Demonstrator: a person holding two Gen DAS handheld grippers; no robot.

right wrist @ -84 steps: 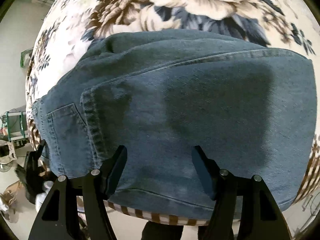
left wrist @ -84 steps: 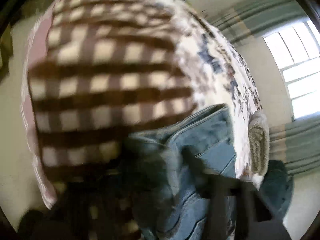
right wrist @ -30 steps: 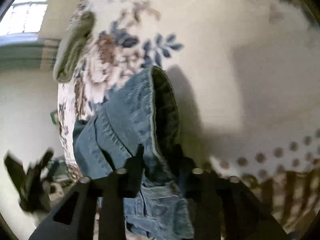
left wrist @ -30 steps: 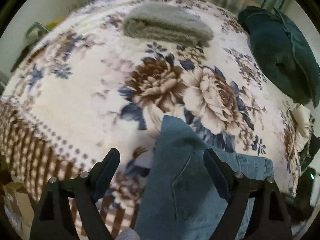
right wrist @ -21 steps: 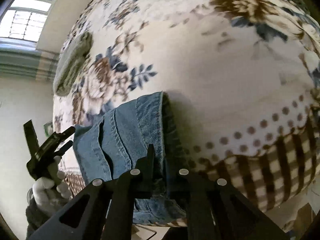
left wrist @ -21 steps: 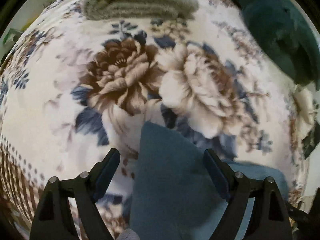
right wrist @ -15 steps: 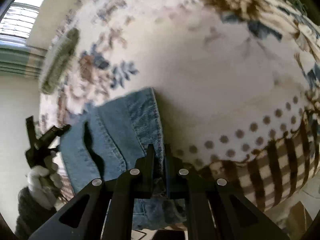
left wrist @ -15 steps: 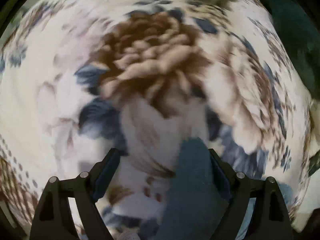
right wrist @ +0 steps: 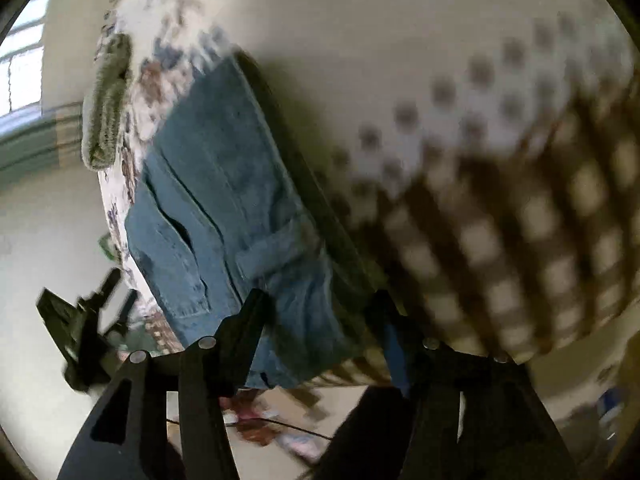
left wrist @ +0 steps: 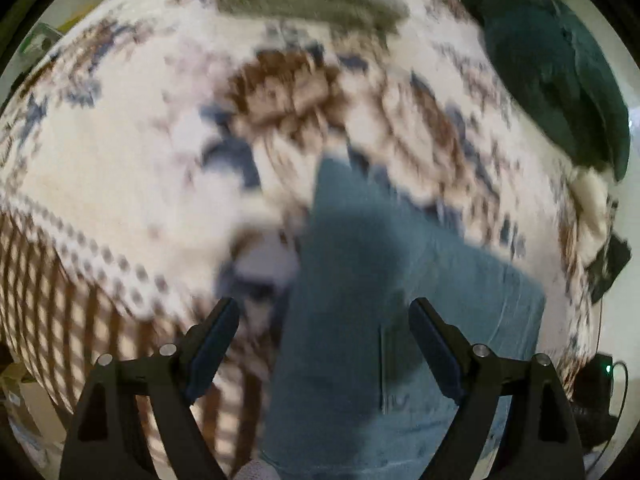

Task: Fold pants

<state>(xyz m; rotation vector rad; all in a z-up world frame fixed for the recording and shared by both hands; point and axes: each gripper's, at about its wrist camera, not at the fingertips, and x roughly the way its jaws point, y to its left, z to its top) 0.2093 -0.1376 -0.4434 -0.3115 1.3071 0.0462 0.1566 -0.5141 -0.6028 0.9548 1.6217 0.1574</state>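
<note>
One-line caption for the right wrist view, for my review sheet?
Open right gripper over folded jeans on the floral blanket, left gripper off to the side.

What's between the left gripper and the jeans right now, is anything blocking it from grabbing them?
Nothing visible blocks it. The left gripper is open, with the folded jeans lying on the floral bedspread directly ahead between its fingers. The grey towel and dark green pillow lie well beyond.
</note>
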